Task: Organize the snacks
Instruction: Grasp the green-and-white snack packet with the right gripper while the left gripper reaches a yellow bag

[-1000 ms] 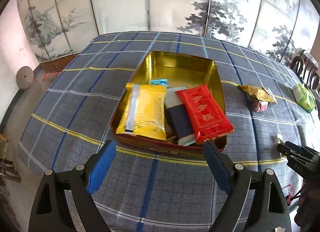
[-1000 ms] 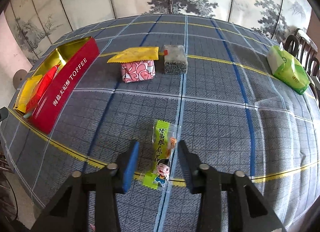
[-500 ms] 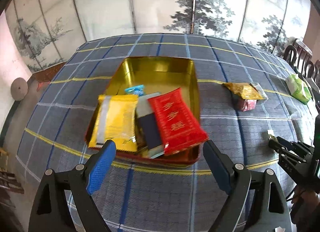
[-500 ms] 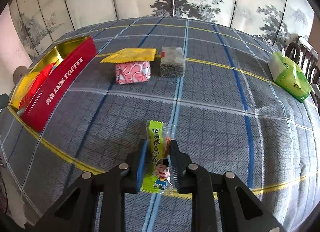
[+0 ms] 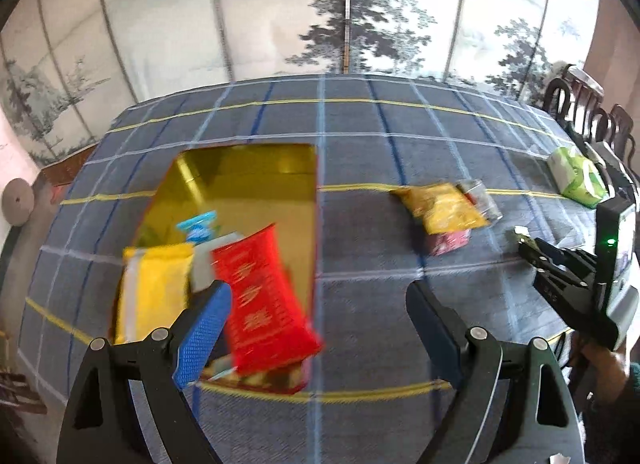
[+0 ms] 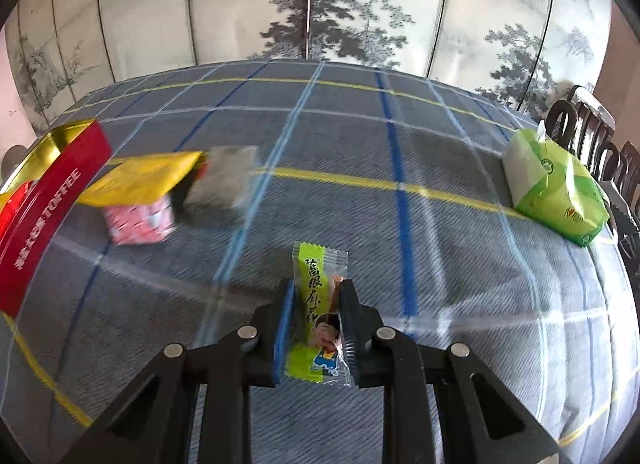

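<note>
right wrist: bare tablecloth beside claw

- The left gripper hovers with jaws wide apart and nothing between them, over the near right corner of the red tin.
- Inside the tin lie a yellow packet, a red packet and a small blue wrapper.
- Right of the tin, a gold packet rests on a pink pack.
- Further right of the tin, the right gripper shows jaws closed.
</note>
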Demonstrator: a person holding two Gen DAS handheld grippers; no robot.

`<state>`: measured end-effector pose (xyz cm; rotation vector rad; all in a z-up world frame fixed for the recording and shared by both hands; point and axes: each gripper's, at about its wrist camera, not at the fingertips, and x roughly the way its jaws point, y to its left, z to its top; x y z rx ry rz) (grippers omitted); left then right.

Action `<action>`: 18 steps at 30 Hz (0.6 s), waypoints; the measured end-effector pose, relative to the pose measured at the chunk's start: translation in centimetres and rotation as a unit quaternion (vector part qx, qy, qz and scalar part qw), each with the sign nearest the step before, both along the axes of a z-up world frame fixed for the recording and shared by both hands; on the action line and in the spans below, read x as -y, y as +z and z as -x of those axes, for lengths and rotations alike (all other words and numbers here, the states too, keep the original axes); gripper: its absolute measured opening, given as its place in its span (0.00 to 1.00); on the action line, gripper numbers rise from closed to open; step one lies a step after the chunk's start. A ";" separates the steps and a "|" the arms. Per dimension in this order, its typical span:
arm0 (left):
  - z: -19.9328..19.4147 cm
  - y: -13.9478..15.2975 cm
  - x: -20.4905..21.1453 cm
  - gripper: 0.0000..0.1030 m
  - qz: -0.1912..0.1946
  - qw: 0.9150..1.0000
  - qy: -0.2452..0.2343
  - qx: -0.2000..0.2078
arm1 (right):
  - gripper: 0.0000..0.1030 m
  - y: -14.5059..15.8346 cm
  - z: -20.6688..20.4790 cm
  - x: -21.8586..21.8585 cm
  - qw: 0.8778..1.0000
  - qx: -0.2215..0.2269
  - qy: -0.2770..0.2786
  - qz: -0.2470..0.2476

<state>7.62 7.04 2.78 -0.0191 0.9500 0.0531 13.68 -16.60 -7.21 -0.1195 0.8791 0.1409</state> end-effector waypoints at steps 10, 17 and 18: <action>-5.2 -0.2 4.2 0.90 0.039 0.998 -0.053 -0.023 | 0.22 -0.2 -2.1 3.4 0.999 0.005 -0.027 -0.019; -9.1 -1.0 5.9 0.97 0.087 0.992 -0.067 -0.062 | 0.22 -0.3 -2.2 4.0 0.999 0.004 -0.029 -0.025; -9.6 -1.1 6.0 0.98 0.091 0.991 -0.064 -0.068 | 0.22 -0.3 -2.3 3.8 0.999 0.004 -0.029 -0.025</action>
